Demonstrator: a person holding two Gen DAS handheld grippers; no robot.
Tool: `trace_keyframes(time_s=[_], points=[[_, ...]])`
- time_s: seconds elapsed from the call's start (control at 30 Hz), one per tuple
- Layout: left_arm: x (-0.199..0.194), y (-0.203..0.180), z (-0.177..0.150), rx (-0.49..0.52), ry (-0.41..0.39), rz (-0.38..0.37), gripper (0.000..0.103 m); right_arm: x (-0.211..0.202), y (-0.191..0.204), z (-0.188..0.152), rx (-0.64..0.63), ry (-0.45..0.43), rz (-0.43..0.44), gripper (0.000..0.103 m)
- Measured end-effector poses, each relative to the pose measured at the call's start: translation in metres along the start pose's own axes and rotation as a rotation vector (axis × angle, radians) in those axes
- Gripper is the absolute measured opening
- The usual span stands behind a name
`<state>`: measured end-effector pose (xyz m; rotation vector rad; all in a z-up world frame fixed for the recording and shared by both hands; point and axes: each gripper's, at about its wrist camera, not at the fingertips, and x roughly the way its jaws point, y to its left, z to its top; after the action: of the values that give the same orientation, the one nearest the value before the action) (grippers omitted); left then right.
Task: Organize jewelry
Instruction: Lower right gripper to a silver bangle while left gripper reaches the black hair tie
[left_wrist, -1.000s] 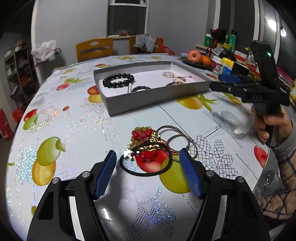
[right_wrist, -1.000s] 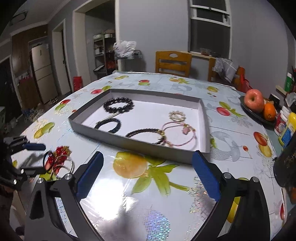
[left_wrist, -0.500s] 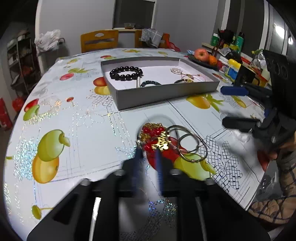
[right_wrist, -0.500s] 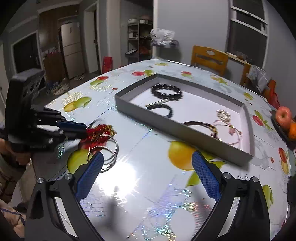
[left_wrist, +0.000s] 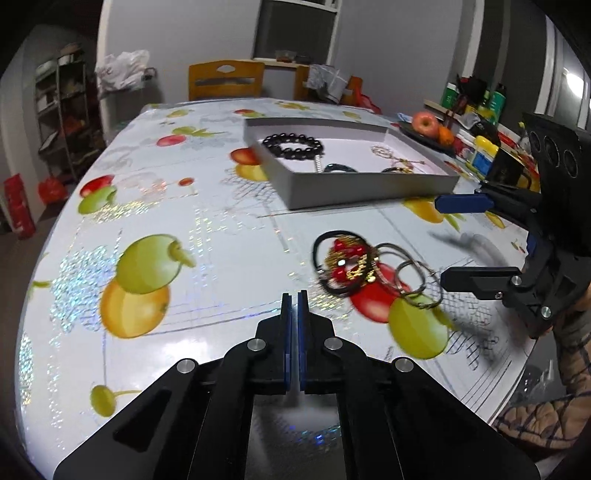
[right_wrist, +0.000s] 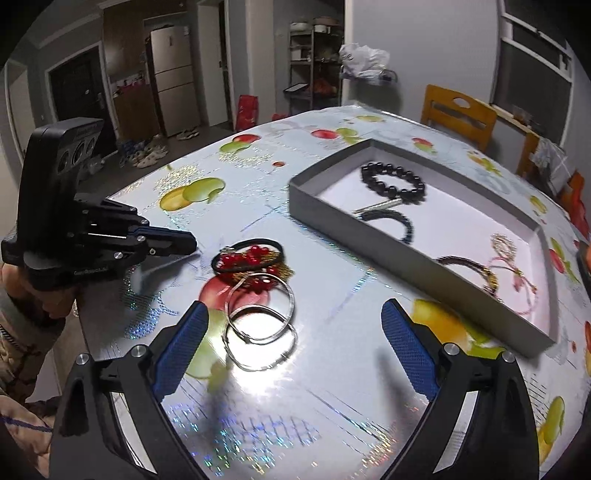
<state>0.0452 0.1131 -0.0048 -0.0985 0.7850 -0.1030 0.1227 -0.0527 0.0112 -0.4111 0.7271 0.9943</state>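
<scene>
On the left, the left tool (left_wrist: 294, 295) is closed tight with nothing between its blue pads; its tips sit just short of the pile and hold no jewelry. Next along the counter (left_wrist: 147, 192) lies the loose heap: a black elastic band (right_wrist: 245, 254) looped round a red bead bracelet (right_wrist: 245, 260), with two silver bangles (right_wrist: 258, 325) overlapping nearest the right tool (right_wrist: 293, 332). That tool stands wide, its jaws closing a little, the bangles between its fingers but not pressed. Further right is the grey tray (right_wrist: 406, 251), already holding a black bead bracelet (right_wrist: 393, 181) and several finer pieces.

The step in hand looks like picking one piece from the heap. To do it well, take a single bangle by its rim (not both, they overlap and would slip), and lift clear of the band before carrying it over the tray wall.

The bangles lie flat, the pair stretching from the red beads towards the right tool; the tray's long axis runs away to the right in the right wrist view.
</scene>
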Motion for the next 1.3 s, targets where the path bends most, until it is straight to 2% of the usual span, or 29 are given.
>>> trace_keyframes(time_s=[0.1,0.17,0.23,0.27,0.3,0.37,0.47,0.5,0.53,0.57,0.6,0.63,0.77,0.93,1.23,1.3], points=[[-0.003,0.003,-0.002,-0.009,-0.002,-0.001,0.004,0.01,0.003,0.008,0.003,0.018,0.018,0.085],[-0.005,0.005,-0.002,-0.021,-0.007,-0.004,0.005,0.018,0.007,0.014,-0.013,0.037,0.026,0.08],[-0.007,0.006,-0.002,-0.025,-0.015,-0.009,0.015,0.025,0.009,0.016,-0.026,0.058,0.029,0.08],[-0.008,0.006,-0.003,-0.023,-0.021,-0.002,0.026,0.029,0.01,0.016,-0.029,0.069,0.032,0.079],[-0.009,0.006,-0.003,-0.021,-0.025,0.0,0.032,0.032,0.011,0.016,-0.029,0.077,0.035,0.074],[-0.009,0.007,-0.004,-0.024,-0.026,-0.001,0.035,0.037,0.011,0.016,-0.027,0.095,0.044,0.073],[-0.009,0.009,-0.004,-0.035,-0.029,0.004,0.049,0.039,0.012,0.016,-0.023,0.107,0.061,0.073],[-0.009,0.009,-0.004,-0.037,-0.03,0.004,0.051,0.041,0.013,0.015,-0.03,0.114,0.061,0.073],[-0.009,0.009,-0.004,-0.037,-0.029,0.004,0.052,0.042,0.015,0.015,-0.037,0.119,0.059,0.072],[-0.009,0.009,-0.003,-0.036,-0.027,0.005,0.052,0.043,0.017,0.015,-0.045,0.124,0.06,0.066],[-0.009,0.008,-0.003,-0.035,-0.026,0.006,0.053,0.042,0.018,0.015,-0.05,0.119,0.063,0.053],[-0.009,0.007,-0.002,-0.032,-0.023,0.005,0.053,0.04,0.018,0.016,-0.049,0.114,0.064,0.047],[-0.008,-0.001,0.002,-0.002,-0.014,0.004,0.054,0.034,0.011,0.014,-0.028,0.097,0.061,0.047],[-0.003,-0.017,0.01,0.042,-0.009,-0.013,0.054,0.01,-0.007,0.012,0.033,0.027,0.071,0.047],[0.016,-0.048,0.03,0.134,0.022,-0.009,0.054,-0.022,-0.045,-0.005,0.114,-0.019,0.016,0.047],[0.019,-0.053,0.031,0.154,0.034,-0.008,0.037,-0.023,-0.05,-0.01,0.132,-0.022,0.012,0.047]])
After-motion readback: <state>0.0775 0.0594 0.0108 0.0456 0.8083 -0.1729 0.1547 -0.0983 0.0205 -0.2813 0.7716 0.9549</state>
